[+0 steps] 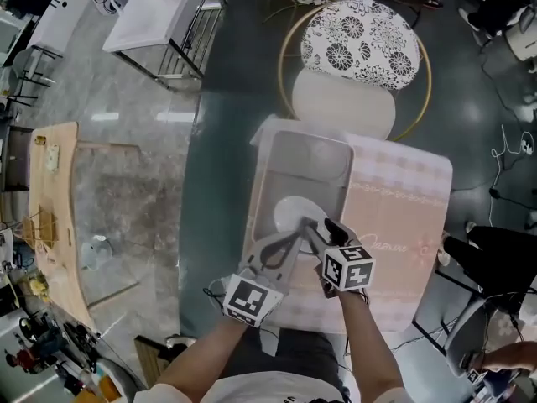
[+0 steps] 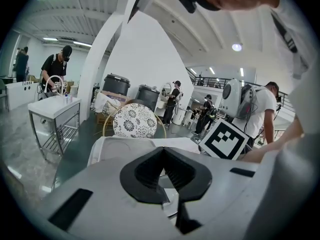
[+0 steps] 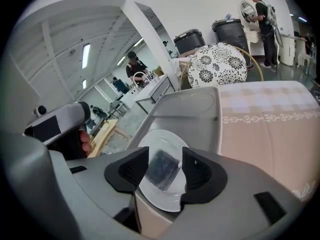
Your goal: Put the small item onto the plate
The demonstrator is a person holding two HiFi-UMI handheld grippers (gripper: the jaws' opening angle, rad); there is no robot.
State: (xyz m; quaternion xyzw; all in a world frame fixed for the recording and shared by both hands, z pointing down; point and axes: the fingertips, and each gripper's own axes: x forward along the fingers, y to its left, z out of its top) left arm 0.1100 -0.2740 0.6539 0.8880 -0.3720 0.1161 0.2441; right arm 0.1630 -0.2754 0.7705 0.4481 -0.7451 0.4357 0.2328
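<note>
A small dark square item lies flat on the white plate, which sits in a grey tray. My right gripper hovers just above the item, open, its pads on either side of it and clear of it. In the head view the plate shows in the tray, and both grippers cover its near part and the item. The right gripper reaches over the plate. My left gripper is close beside it; in its own view the left gripper has its pads together and holds nothing.
The tray rests on a pink patterned tablecloth. Behind the table stands a round chair with a flower-print cushion. A white metal table is at the far left and a wooden bench at the left. Several people stand in the background.
</note>
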